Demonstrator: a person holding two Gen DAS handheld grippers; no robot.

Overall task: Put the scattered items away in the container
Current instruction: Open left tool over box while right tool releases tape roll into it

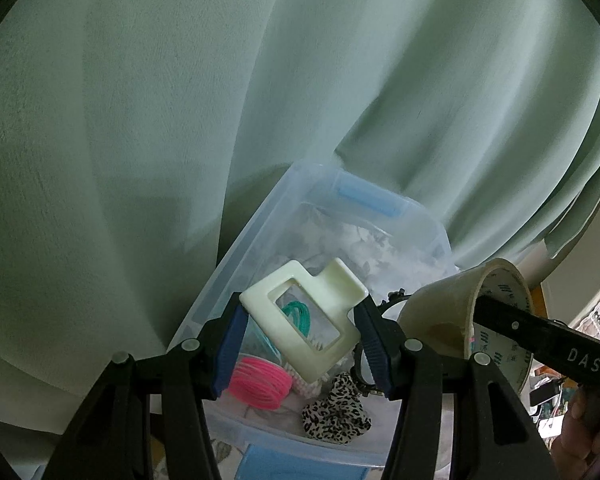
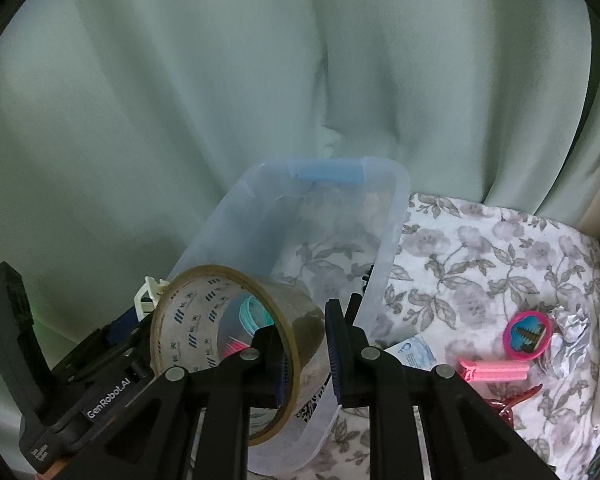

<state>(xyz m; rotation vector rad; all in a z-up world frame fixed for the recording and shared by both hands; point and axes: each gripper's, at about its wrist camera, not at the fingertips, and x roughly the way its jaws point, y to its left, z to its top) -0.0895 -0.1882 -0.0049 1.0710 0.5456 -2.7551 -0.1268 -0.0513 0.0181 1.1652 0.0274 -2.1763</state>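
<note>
My left gripper (image 1: 302, 316) is shut on a cream rectangular hair claw (image 1: 340, 286) and holds it tilted above the clear plastic container (image 1: 260, 232). Pink hair ties (image 1: 260, 384), teal hair ties (image 1: 298, 314) and a leopard scrunchie (image 1: 336, 412) lie inside the box. My right gripper (image 2: 306, 328) is shut on the wall of a brown tape roll (image 2: 188, 320), one finger inside the ring and one outside. The roll hangs over the container's (image 2: 384, 240) near left corner, right beside the cream claw (image 2: 148, 292).
A floral cloth (image 2: 480, 264) covers the surface. To the right of the box lie a pink round item (image 2: 528, 334), a pink clip (image 2: 496, 372), a red claw clip (image 2: 512, 404), crumpled foil (image 2: 568, 320) and a small packet (image 2: 416, 352). A green curtain (image 2: 260, 80) hangs close behind.
</note>
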